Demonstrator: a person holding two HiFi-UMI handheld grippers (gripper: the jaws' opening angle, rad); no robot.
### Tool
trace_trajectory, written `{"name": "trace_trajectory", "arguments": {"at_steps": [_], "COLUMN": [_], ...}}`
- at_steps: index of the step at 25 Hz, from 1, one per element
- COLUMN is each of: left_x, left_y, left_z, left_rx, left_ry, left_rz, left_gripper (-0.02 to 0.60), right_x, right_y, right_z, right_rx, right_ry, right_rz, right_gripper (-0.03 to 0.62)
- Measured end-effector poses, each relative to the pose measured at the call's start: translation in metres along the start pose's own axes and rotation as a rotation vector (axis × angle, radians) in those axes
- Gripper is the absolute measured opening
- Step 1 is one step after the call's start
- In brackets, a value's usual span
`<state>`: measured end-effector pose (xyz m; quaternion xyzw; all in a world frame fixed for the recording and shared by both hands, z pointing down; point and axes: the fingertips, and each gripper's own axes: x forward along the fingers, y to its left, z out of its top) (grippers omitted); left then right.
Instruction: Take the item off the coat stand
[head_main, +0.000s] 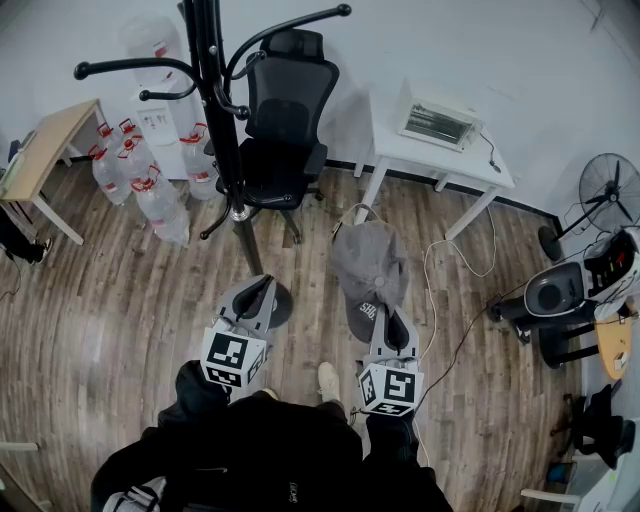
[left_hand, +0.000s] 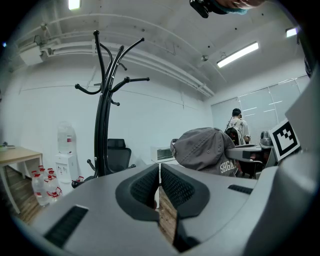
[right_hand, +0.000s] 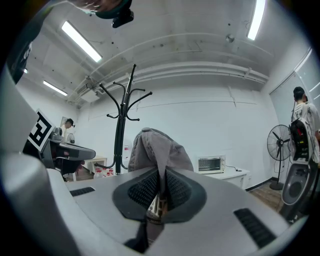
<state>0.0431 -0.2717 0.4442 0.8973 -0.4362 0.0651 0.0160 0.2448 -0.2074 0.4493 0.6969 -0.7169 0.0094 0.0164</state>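
The grey cap (head_main: 370, 265) is already off the coat stand (head_main: 225, 130). It hangs from the right hand-held gripper (head_main: 386, 322), whose jaws are clenched on a fold of its fabric; the right gripper view shows the cloth pinched between the two pads. In the head view the cap is at about 1 o'clock from the person, above the wooden floor (head_main: 120, 300). It is well apart from the stand, which rises at about 11 o'clock with every visible hook bare.

The left hand-held gripper (head_main: 258, 292) is clenched on nothing: only a sliver of floor shows in the thin slit between its pads. It points toward 12 o'clock, near the stand's base.

By my reading, the removal itself is done. What may be left is carrying the cap clear or setting it down, perhaps on the white counter (head_main: 440, 160) at 1 o'clock, though the task names no place for it.
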Motion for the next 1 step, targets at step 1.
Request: {"name": "trace_trajectory", "arguments": {"at_steps": [1], "left_x": [0.0000], "left_y": [-0.0008], "left_z": [0.0002], "left_rx": [0.000], "left_ry": [0.000], "left_rz": [0.000], "left_gripper": [0.031], "right_x": [-0.0005], "right_y": [-0.0006], "right_z": [0.0000], "right_rx": [0.000], "right_ry": [0.000], "right_rz": [0.000], "right_gripper": [0.029]}}
